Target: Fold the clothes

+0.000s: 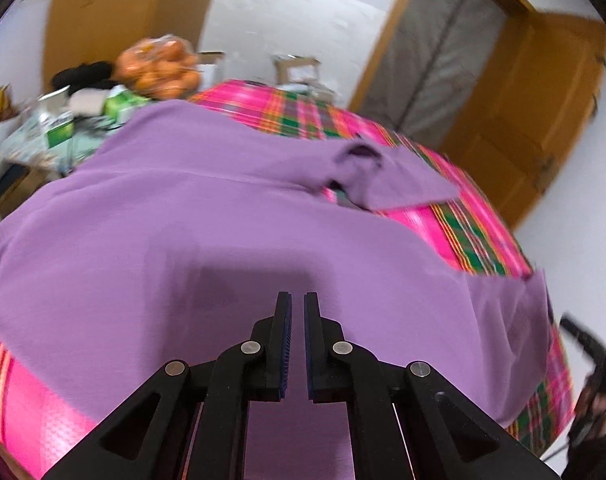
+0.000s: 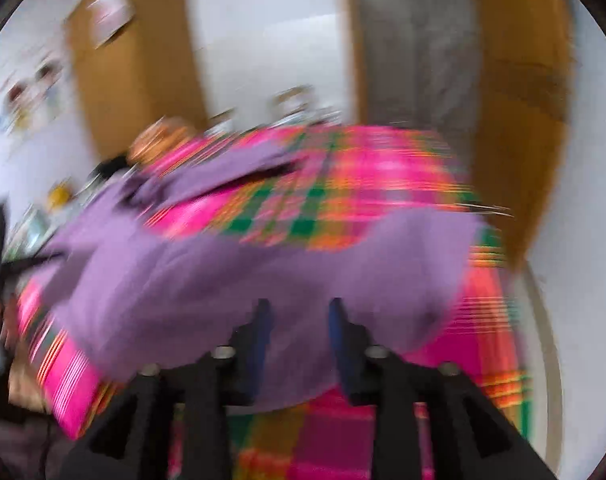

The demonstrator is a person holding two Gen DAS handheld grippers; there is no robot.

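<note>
A purple long-sleeved top (image 1: 223, 216) lies spread over a pink plaid cloth (image 1: 475, 224) on the table, one sleeve (image 1: 387, 184) folded across near the collar. My left gripper (image 1: 297, 300) hovers just above the garment's near part, its pads almost together with only a thin slit and nothing between them. The right wrist view is motion-blurred. It shows my right gripper (image 2: 299, 312) open over the near edge of the purple top (image 2: 263, 280), fingers apart and holding nothing. A dark blur at the right edge of the left wrist view is the other gripper (image 1: 587, 344).
A bag of oranges (image 1: 159, 66), green boxes (image 1: 59, 132) and clutter crowd the table's far left. Cardboard boxes (image 1: 297, 66) stand at the far edge. A wooden door (image 1: 523, 112) and doorway are behind on the right. The plaid cloth (image 2: 363, 184) is bare on the far right.
</note>
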